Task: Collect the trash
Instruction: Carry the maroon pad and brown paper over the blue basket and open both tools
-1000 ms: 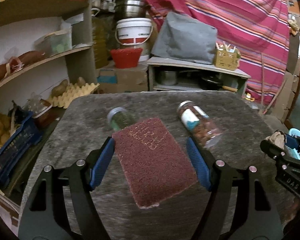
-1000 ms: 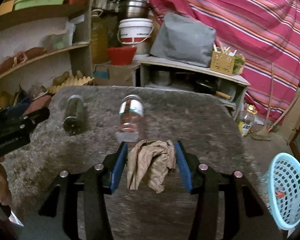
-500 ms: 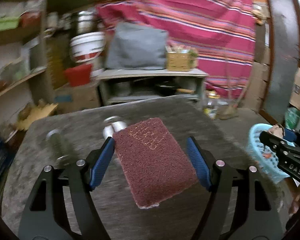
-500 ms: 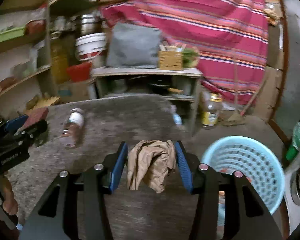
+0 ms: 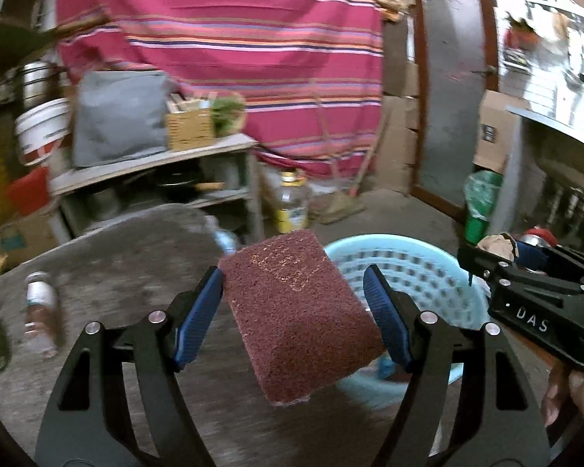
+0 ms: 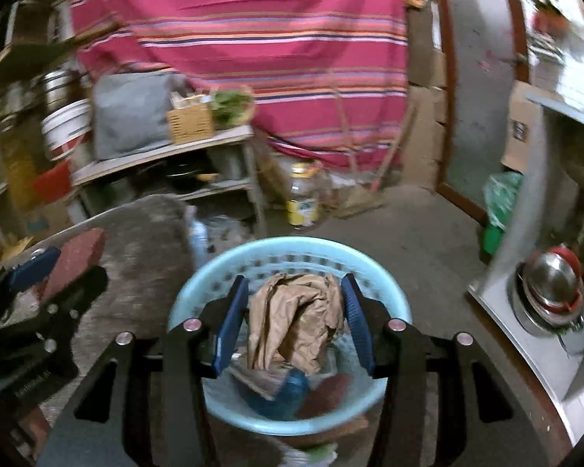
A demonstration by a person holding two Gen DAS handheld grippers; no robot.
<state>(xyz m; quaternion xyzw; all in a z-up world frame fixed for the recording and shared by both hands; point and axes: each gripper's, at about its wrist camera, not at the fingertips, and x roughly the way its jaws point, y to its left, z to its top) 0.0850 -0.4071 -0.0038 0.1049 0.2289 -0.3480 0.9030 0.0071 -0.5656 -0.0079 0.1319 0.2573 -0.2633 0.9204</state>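
Observation:
My left gripper [image 5: 294, 313] is shut on a maroon scouring pad [image 5: 298, 317] and holds it over the table's right edge, beside the light blue basket [image 5: 420, 272]. My right gripper [image 6: 296, 321] is shut on a crumpled brown paper [image 6: 298, 321] and holds it directly above the basket [image 6: 198, 292], which holds other trash. The right gripper also shows at the right of the left wrist view [image 5: 533, 295], and the left gripper with its pad at the left of the right wrist view [image 6: 54, 268].
Two jars [image 5: 41, 311] lie on the grey table [image 5: 128, 257] at the left. A low shelf unit [image 6: 167, 163], an oil bottle [image 6: 303, 198], a broom and a striped curtain stand behind. A counter with steel bowls [image 6: 553, 288] is at the right.
Both grippers have swung right from over the table to the basket, each still holding its item. The right gripper is now above the basket.

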